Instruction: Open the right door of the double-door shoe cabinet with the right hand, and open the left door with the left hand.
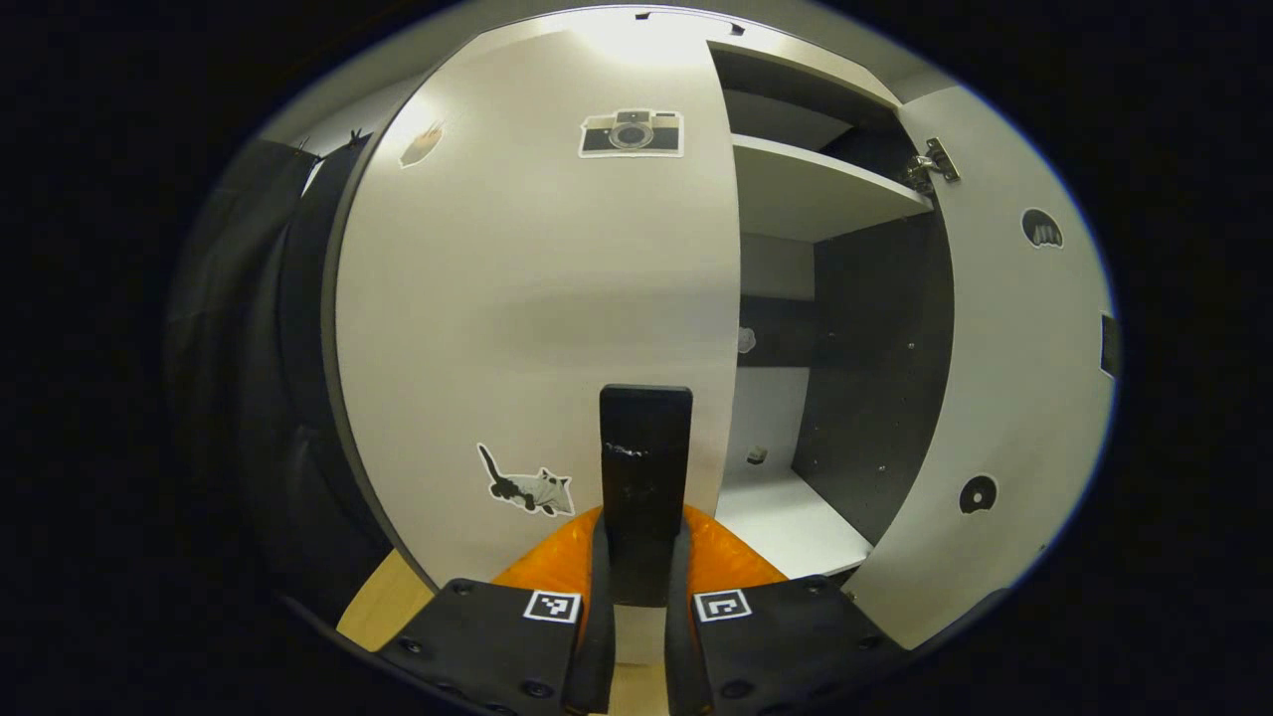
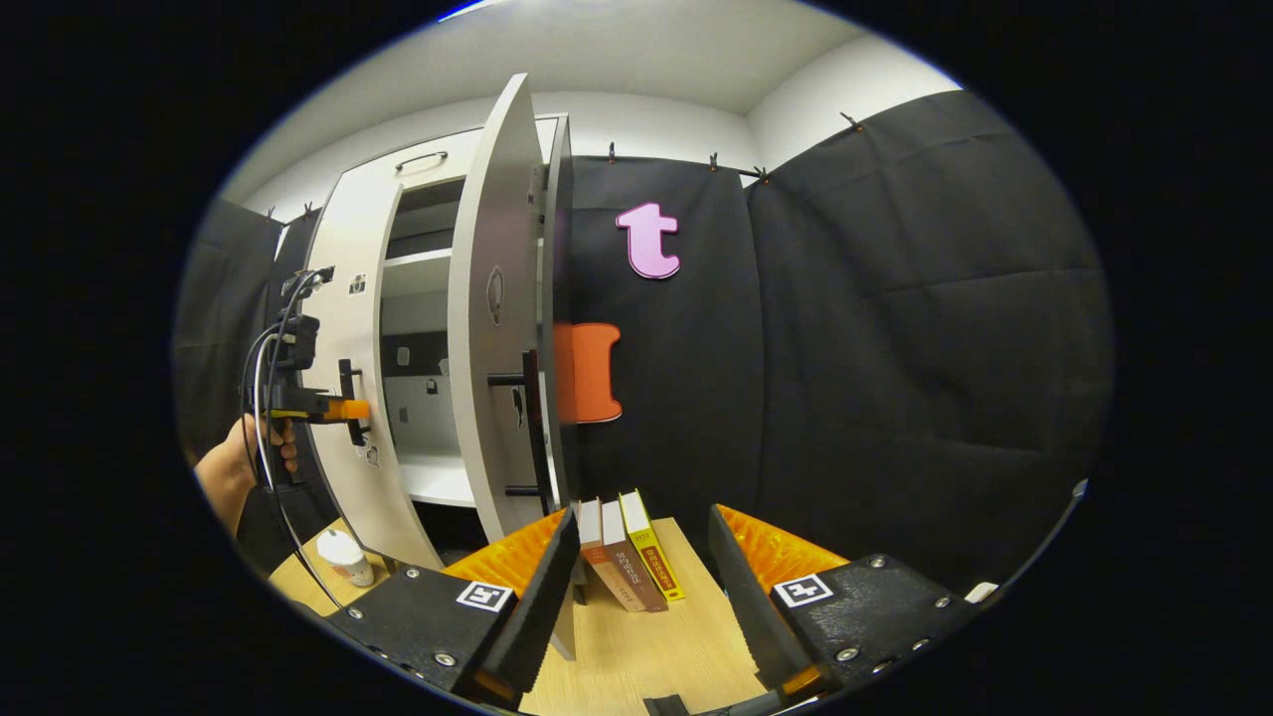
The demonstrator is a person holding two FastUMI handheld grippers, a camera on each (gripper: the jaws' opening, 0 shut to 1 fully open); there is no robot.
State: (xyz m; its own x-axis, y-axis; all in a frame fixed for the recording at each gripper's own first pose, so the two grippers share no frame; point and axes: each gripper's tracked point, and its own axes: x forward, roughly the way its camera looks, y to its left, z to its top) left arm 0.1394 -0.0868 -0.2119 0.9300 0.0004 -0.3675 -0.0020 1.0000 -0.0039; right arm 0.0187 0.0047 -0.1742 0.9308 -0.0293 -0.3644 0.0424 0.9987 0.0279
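Observation:
The white left door (image 1: 517, 298) carries several stickers and looks close to flush with the cabinet front. Its black vertical handle (image 1: 644, 447) stands between the fingers of my left gripper (image 1: 643, 532), which is shut on it. The right door (image 1: 1014, 398) is swung wide open, baring shelves (image 1: 816, 194) inside. In the right gripper view that open right door (image 2: 497, 328) stands edge-on with its handle (image 2: 532, 428) facing me. My right gripper (image 2: 641, 597) is open, clear of the door, with nothing between its fingers. Farther left, a hand (image 2: 239, 467) holds the left gripper (image 2: 323, 408) on the left door's handle.
Three books (image 2: 627, 552) stand on the wooden table (image 2: 646, 646) just past the open door. A small white jar (image 2: 343, 557) sits at the table's left. Black cloth walls close in on the right and behind.

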